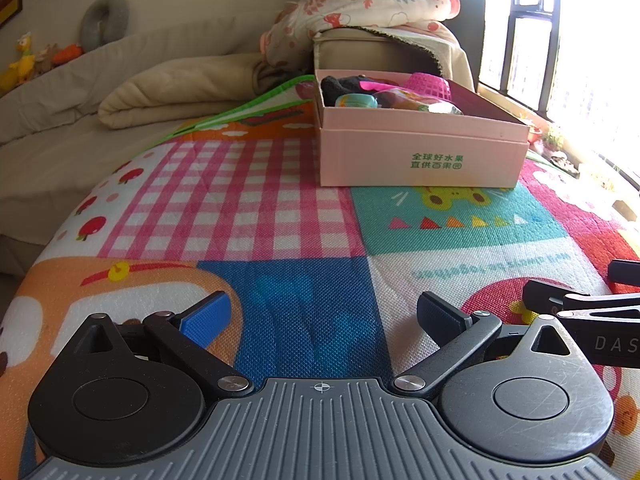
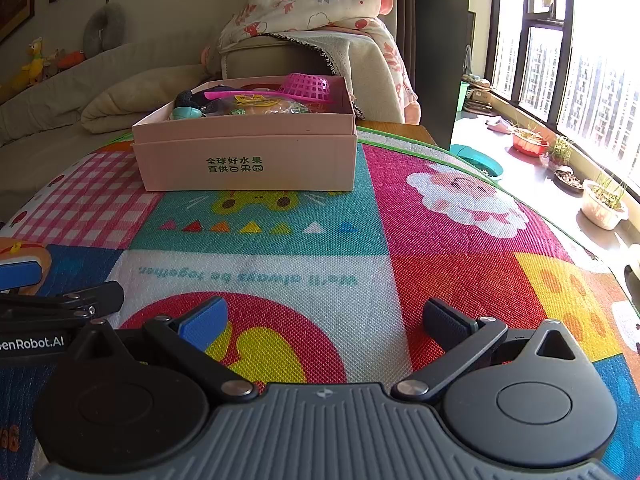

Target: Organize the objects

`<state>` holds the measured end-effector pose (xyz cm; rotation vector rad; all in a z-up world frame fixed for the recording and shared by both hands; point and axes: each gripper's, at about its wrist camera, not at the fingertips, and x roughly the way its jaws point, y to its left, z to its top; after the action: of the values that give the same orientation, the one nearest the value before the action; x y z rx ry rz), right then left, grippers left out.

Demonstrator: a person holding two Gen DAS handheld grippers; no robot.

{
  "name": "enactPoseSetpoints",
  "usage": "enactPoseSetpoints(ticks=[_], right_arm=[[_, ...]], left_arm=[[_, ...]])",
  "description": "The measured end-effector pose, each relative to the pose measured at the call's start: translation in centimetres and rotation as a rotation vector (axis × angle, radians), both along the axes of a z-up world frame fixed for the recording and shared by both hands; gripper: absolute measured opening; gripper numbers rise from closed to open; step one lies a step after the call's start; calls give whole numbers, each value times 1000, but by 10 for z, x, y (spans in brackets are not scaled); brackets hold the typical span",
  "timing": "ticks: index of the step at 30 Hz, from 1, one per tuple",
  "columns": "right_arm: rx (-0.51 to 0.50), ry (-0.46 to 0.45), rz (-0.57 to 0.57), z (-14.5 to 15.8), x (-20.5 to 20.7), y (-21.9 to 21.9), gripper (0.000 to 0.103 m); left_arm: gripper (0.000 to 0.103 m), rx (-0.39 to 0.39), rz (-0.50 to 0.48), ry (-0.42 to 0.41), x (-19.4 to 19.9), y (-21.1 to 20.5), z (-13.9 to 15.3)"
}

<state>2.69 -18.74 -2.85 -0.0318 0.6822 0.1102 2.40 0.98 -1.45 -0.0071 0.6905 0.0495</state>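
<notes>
Blue padding faces one finger and dark ribbed rubber the other on my left claw (image 1: 324,316), which hovers low with its fingers spread wide and nothing between them. My right claw (image 2: 326,320) sits just beside it, equally wide open and empty; each one shows at the edge of the other's view. Beneath both lies a bright patchwork play mat (image 1: 304,312) printed with pink gingham, a teal panel of coloured triangles, a red circle and a line of upside-down lettering. Further ahead on the mat stands a pink cardboard box (image 2: 248,160) with green Chinese characters on its front wall, well apart from both claws. Inside it are the gathered objects: a magenta plastic basket (image 2: 308,88) at the back right, a teal toy (image 2: 185,112) at the front left, something dark and fuzzy (image 2: 188,100) behind that, and a clear packet (image 2: 260,106) in the middle. Behind the box, a floral blanket (image 2: 316,0) is piled on a beige chair, a cream duvet (image 1: 176,92) lies folded at the left, and potted plants (image 2: 604,200) line the sunny window sill at the right.
</notes>
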Motion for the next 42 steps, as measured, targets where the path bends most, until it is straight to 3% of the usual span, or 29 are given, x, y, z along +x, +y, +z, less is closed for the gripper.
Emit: enactPoseSetpoints(ticks=[42], right_arm=[[-2,0,0,0,0,0,103]], left_arm=[[103,-12,-2,-1,0,1,0]])
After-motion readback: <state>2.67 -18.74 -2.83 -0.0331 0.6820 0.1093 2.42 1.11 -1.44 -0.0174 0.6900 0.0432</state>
